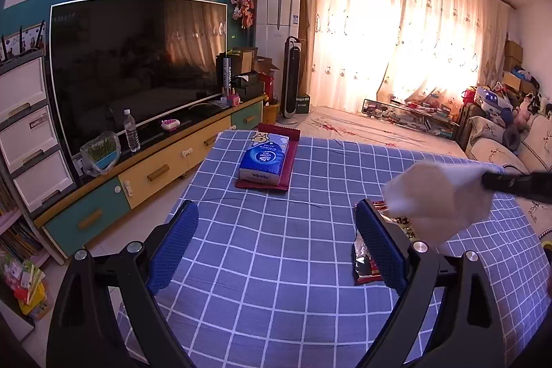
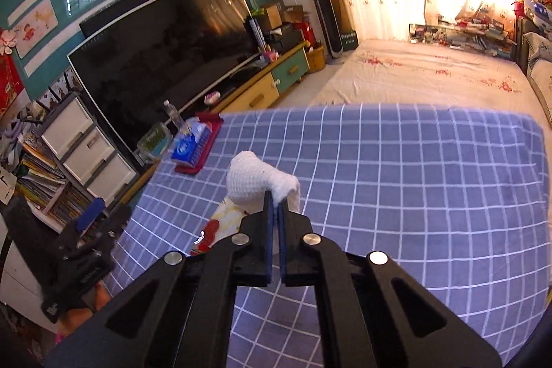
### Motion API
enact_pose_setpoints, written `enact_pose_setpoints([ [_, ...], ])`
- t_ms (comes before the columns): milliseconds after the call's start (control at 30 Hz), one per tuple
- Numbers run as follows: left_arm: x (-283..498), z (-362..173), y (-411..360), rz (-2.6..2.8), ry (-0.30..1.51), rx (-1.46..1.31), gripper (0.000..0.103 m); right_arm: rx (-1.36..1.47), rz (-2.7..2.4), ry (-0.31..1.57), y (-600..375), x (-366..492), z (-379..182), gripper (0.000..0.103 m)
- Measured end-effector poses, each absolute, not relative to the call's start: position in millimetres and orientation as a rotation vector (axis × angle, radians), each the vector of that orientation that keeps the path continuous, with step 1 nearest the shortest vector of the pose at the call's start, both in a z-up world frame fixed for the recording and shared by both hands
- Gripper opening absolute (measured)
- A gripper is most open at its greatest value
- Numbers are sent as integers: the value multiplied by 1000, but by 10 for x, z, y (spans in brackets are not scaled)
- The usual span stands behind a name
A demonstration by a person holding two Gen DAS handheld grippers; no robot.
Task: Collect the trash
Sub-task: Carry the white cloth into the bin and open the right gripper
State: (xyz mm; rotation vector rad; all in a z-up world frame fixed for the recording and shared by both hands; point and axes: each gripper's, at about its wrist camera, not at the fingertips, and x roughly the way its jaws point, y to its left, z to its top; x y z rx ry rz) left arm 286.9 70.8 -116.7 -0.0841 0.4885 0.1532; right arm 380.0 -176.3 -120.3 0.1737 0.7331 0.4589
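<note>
Right gripper (image 2: 275,206): your jaws are pressed together on a white crumpled tissue (image 2: 257,183), which sticks out past the tips, lifted off the table (image 2: 414,178).
Tissue in the left wrist view: it shows at centre right (image 1: 438,195), pinched by the dark tip of your right gripper (image 1: 490,180) coming in from the right edge.
Left gripper (image 1: 276,250): your jaws stand wide apart with nothing between them; the blue pads (image 1: 174,247) frame bare checked cloth.
Snack wrapper (image 1: 369,261): red and silver, lying flat on the table just beside the right-hand pad at lower right; in the right wrist view it lies below the tissue (image 2: 220,223).
Tissue pack (image 1: 264,161): blue, on a red tray (image 1: 288,168) at the far edge of the table, upper centre.
Television (image 1: 138,68): fills the upper left.
</note>
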Motion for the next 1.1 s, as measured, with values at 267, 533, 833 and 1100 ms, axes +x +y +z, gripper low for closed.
enact_pose_setpoints([
  [267, 2864, -1174, 692, 145, 495, -75, 91, 175, 435, 591, -2187, 3336, -621, 3],
  [533, 2847, -1173, 658, 136, 492, -70, 91, 153, 273, 516, -2864, 2740, -355, 3],
  [833, 2811, -1157, 575, 138, 480, -41, 91, 159, -14, 494, -3920, 2149, -366, 3],
  [1100, 2819, -1176, 530, 137, 488, -20, 91, 143, -234, 555, -4720, 1944, -641, 3],
])
